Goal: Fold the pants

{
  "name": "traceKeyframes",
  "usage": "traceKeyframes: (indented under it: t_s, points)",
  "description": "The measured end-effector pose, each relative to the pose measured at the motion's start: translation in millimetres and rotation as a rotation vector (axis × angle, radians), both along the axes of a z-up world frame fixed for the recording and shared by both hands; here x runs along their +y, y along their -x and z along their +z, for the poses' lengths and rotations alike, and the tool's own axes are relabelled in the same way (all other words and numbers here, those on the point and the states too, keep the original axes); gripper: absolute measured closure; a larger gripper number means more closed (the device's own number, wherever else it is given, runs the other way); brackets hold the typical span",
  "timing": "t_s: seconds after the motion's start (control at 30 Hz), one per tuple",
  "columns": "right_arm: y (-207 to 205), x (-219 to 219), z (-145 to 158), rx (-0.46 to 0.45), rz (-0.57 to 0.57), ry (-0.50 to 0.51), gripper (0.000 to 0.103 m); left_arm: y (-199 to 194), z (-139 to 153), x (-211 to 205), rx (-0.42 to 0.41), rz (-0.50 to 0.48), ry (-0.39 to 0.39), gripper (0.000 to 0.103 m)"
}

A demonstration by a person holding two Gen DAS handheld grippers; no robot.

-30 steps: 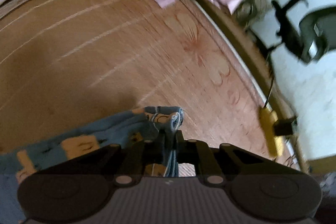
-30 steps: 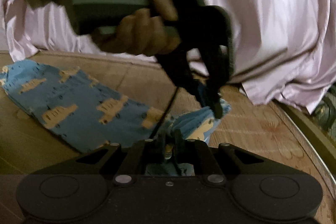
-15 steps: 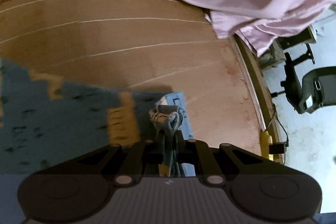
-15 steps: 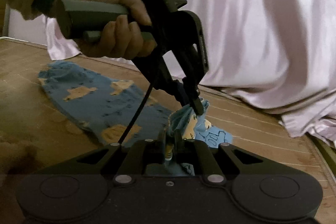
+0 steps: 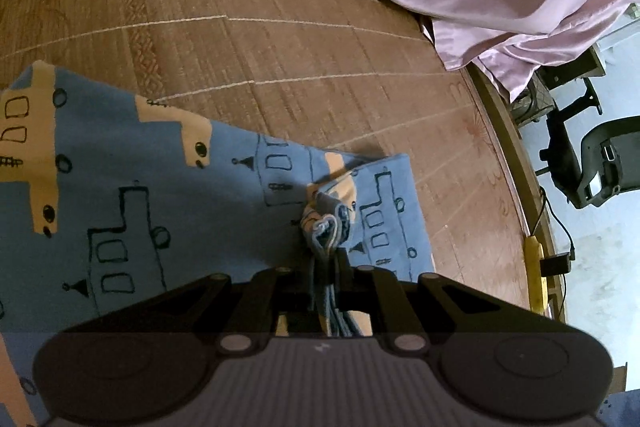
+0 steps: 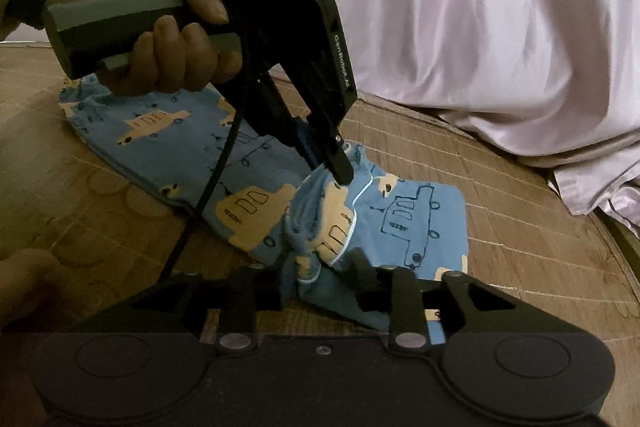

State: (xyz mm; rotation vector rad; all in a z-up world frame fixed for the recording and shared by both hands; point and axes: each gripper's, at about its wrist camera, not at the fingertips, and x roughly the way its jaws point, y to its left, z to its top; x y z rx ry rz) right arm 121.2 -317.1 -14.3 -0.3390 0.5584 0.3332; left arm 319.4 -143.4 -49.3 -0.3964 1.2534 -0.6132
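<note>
The left claw (image 5: pixel 325 259) is pinched tight on a bunched fold of the blue pants (image 5: pixel 132 195); in the right wrist view its fingertips (image 6: pixel 340 167) bite the raised cloth, and a hand (image 6: pixel 172 27) grips its grey handle. The right claw (image 6: pixel 320 281) stands parted, its fingers either side of a gathered hump of the same cloth, not squeezing it. The pants, printed with tan and outlined cars, lie spread on a woven mat (image 5: pixel 280 39), stretching away to the left. At the far side a pale pink sheet (image 6: pixel 480 27) drapes onto the mat. At the right, past the mat's edge, stands a dark chair (image 5: pixel 600 163).
</note>
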Motion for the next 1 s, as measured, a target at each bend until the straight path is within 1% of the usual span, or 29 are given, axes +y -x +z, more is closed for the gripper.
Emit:
traceKeyframes:
  t_s: [0.13,0.3,0.37,0.4,0.43,0.5,0.77,0.9,1.0]
  points:
    - [-3.1,6.6,-1.1,-0.006,-0.003,0.024,0.067,-3.3,-2.1,1.9,0.004,-0.021,0.004,0.093]
    - [-4.1,16.7,-3.8,-0.031,0.025,0.076,0.067,-3.8,-1.5,3.9,-0.003,-0.039,0.009,0.093]
    - [-4.7,21.0,-5.2,-0.034,0.035,0.091,0.070,-4.6,-0.8,4.3,-0.001,-0.039,0.018,0.093]
    - [-5.0,22.4,-5.6,-0.032,0.036,0.093,0.082,-5.0,-0.1,4.8,0.000,-0.037,0.022,0.093]
    - [-5.5,23.0,-6.1,-0.028,0.038,0.091,0.088,-5.3,0.3,5.9,0.002,-0.036,0.025,0.093]
    - [-5.9,22.0,-5.6,-0.023,0.033,0.077,0.091,-6.5,0.8,7.8,0.014,-0.034,0.031,0.093]
    - [-10.9,16.6,4.5,-0.007,-0.005,-0.016,0.091,-9.7,9.9,15.5,0.007,-0.029,0.064,0.093]
    - [-10.9,19.1,10.6,0.006,0.011,-0.033,0.091,-8.8,15.6,23.3,-0.002,-0.043,0.071,0.093]
    - [-10.8,23.7,15.3,0.011,0.036,-0.036,0.091,-8.0,21.0,29.8,-0.014,-0.058,0.062,0.093]
